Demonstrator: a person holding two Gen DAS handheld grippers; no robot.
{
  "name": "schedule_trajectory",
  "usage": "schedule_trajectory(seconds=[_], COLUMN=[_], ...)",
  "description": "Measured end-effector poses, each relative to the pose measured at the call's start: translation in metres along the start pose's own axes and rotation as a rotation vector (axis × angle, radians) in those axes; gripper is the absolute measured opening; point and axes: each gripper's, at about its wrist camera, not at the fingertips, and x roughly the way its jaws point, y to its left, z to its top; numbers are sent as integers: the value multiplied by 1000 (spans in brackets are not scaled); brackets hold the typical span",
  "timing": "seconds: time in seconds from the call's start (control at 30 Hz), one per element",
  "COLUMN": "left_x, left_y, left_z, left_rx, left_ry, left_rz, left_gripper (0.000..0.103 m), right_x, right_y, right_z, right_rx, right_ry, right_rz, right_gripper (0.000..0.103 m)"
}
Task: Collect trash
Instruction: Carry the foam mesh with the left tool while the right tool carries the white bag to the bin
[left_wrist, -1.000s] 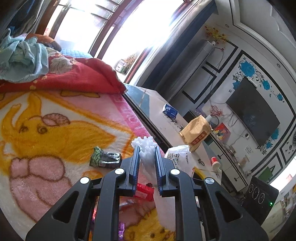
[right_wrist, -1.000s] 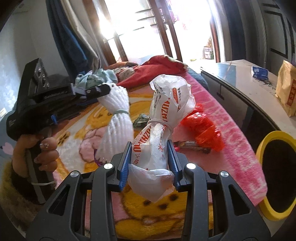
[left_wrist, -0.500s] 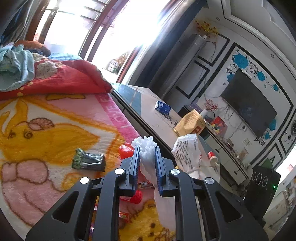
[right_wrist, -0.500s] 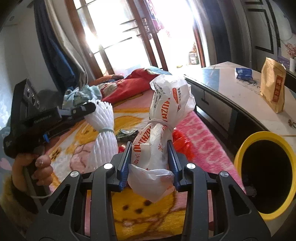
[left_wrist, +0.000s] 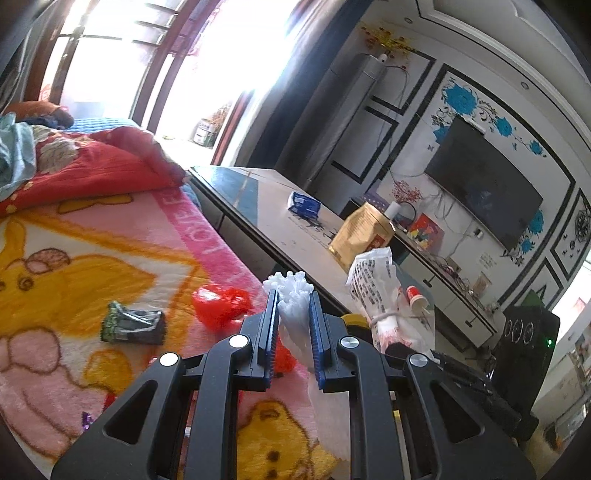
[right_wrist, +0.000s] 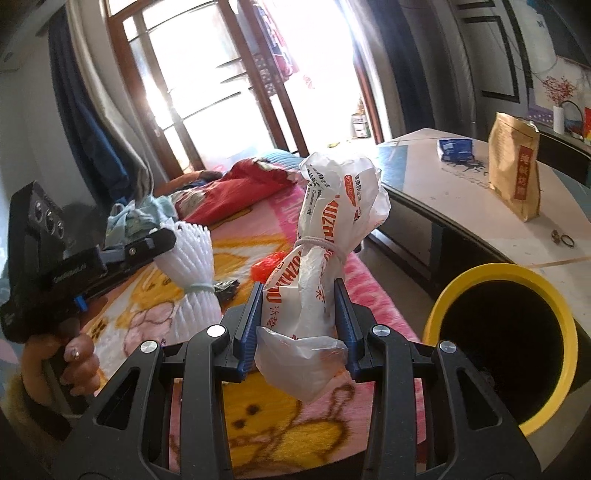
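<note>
Right claw (right_wrist: 298, 314) pinches a tied white plastic bag (right_wrist: 325, 258), red "UZH" lettering readable; left claw (left_wrist: 291, 325) pinches white foam netting (left_wrist: 293, 310). Blanket (left_wrist: 207, 229) edge reads "LOVE".

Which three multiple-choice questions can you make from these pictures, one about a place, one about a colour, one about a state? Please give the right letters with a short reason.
1. Where is the brown paper bag?
A. on the pale table
B. on the blanket
C. inside the bin

2. What colour is the rim of the bin?
A. red
B. yellow
C. blue

3. What is the right gripper doing?
A. standing open and empty
B. pressing on the tied white plastic bag
C. holding the white foam net

Answers:
1 A: the bag stands upright on the table, beside the bed.
2 B: the rim is bright yellow around a dark inside.
3 B: the blue pads grip the tied white plastic bag from both sides; the white foam net is in the left gripper.
</note>
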Motion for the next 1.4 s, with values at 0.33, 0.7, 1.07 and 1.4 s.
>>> schedule_trajectory(seconds=[0.33,0.7,1.07,1.4], left_x=[22,45,69,96], left_y=[-29,-56,-76,-98], left_z=[-8,-17,-27,-38], left_rx=[52,103,153,192], left_ry=[36,74,113,144], left_rz=[-37,-69,-93,-111], left_gripper=[15,15,15,15], right_x=[-14,-25,-34,-39], right_y=[-32,-60,-88,-116], right_z=[4,4,5,2], right_rx=[69,131,182,237], right_ry=[-38,-62,-74,-75], right_rz=[-55,-102,-153,-218], right_gripper=[30,30,30,30])
